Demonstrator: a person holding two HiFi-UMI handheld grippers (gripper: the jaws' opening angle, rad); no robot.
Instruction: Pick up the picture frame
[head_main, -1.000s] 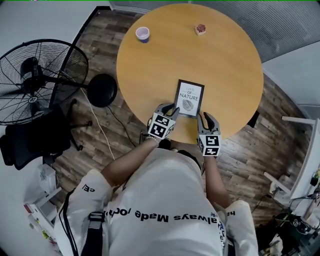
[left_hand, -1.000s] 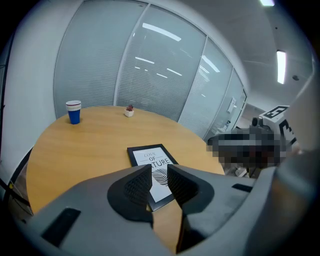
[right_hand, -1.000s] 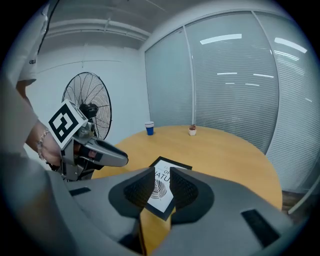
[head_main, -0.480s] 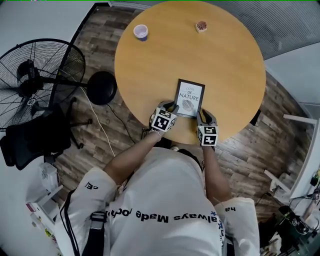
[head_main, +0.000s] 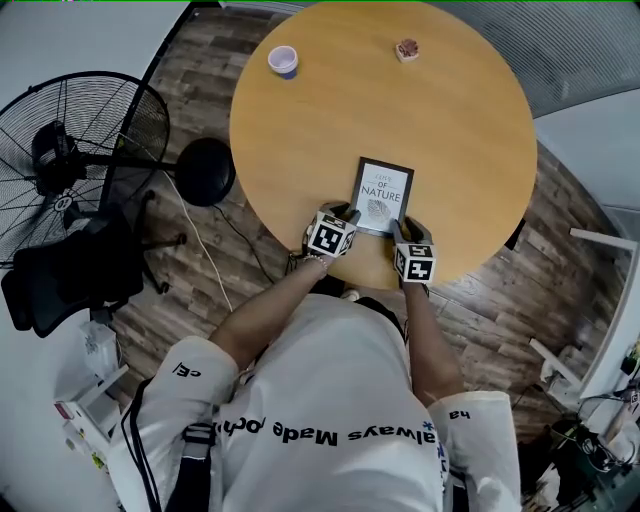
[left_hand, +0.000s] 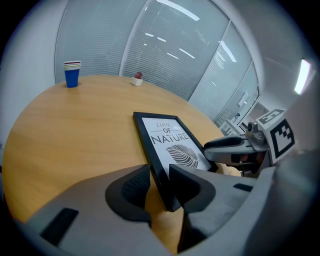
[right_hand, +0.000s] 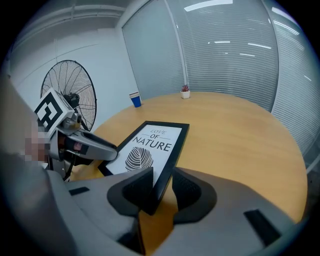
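Note:
A black picture frame (head_main: 381, 195) with a white "NATURE" leaf print lies near the front edge of the round wooden table (head_main: 400, 110). My left gripper (head_main: 345, 213) has its jaws closed over the frame's near left corner; in the left gripper view the frame's (left_hand: 170, 145) edge sits pinched between both pads of that gripper (left_hand: 160, 185). The right gripper (head_main: 400, 229) holds the near right corner, and the frame (right_hand: 150, 145) fills the gap between its (right_hand: 161, 187) pads. Each gripper shows in the other's view, at the opposite corner.
A blue paper cup (head_main: 283, 61) and a small potted plant (head_main: 406, 49) stand at the table's far side. To the left on the wooden floor stands a large black fan (head_main: 70, 150), with a black chair (head_main: 60, 280) in front of it. Glass walls with blinds lie beyond the table.
Both grippers have moved forward onto the frame's near corners and their jaws have closed on it. The frame itself has stayed in place on the table.

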